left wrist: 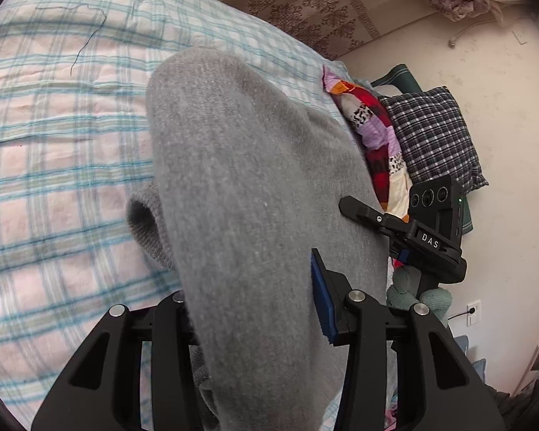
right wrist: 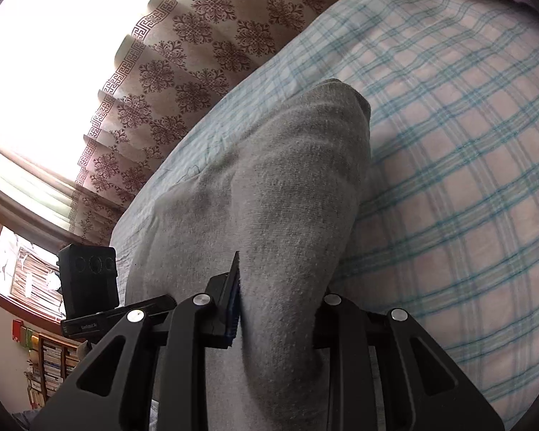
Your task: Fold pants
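Grey pants bunched and lifted above the bed, draped forward over both grippers. Left gripper clamped on a thick fold of pants, blue pad on one finger pressing the cloth, other finger hidden behind fabric. An open cuff or leg end hanging at the left of the bunch in left wrist view, just above the sheet. Right gripper likewise clamped on pants, blue pad tight against the fold, far finger buried under cloth. Free end of the pants reaching out past the fingers, resting on or just over the bed; contact unclear. Bed covered in pink, white and teal plaid sheet. Right gripper also seen from left wrist view, at the far side of the pants, camera block on top. Left gripper's camera block seen in right wrist view, low left. Beyond: patchwork quilt bundled at bed edge, dark checked pillow beside it against the wall. Patterned curtain behind the bed, bright window past it. Bookshelf low left in right wrist view.
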